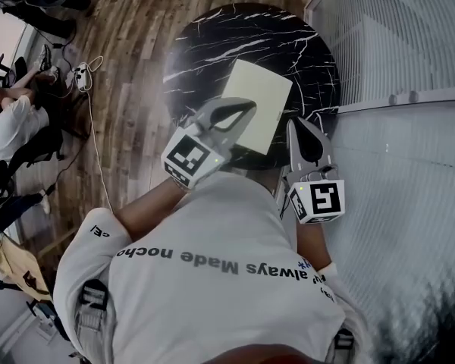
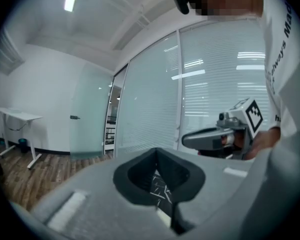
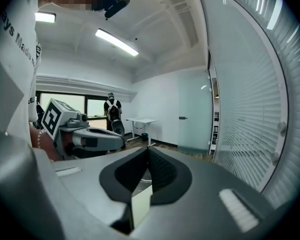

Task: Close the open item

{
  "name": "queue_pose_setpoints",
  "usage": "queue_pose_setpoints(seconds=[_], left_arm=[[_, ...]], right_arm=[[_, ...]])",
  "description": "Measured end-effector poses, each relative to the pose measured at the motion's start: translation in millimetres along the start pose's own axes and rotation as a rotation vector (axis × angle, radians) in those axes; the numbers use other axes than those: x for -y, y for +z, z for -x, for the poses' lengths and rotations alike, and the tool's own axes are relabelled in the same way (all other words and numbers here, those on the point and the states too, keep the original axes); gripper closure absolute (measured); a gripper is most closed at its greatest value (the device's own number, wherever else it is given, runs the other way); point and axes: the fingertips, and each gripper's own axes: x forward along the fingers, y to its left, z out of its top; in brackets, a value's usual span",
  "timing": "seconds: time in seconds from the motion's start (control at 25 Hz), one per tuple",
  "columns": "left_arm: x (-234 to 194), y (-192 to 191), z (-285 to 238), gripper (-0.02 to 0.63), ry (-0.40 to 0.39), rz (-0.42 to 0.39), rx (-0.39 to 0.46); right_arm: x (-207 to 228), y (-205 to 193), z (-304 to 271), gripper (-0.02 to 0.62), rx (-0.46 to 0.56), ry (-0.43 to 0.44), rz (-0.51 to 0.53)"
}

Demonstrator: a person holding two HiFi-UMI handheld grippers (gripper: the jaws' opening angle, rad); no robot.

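Observation:
A pale cream flat rectangular item (image 1: 262,101) lies on a round black marble table (image 1: 212,44), with no cover standing up from it. My left gripper (image 1: 249,105) is shut and empty, its tips over the item's near left edge. Just off the item's near right corner, my right gripper (image 1: 299,121) is also shut and holds nothing. In the left gripper view the jaws (image 2: 157,153) meet and the veined tabletop shows through their hollow. The right gripper view shows the jaws (image 3: 148,150) closed, with a strip of the cream item (image 3: 140,204) below them.
A glass wall with blinds (image 1: 394,36) runs close along the table's right side. Wooden floor (image 1: 129,89) with a white cable lies to the left, where people sit (image 1: 7,120). A white desk (image 2: 17,116) stands farther off, and a person (image 3: 112,114) stands by the far windows.

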Motion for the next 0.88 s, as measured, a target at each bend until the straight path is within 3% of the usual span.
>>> queue_pose_setpoints(seconds=[0.32, 0.88], left_arm=[[15.4, 20.8, -2.9, 0.603, -0.055, 0.002, 0.052], [19.2, 19.3, -9.5, 0.603, -0.084, -0.002, 0.049]], right_arm=[[-8.0, 20.3, 2.6, 0.595, 0.040, 0.018, 0.014], [-3.3, 23.3, 2.4, 0.595, 0.042, -0.005, 0.020]])
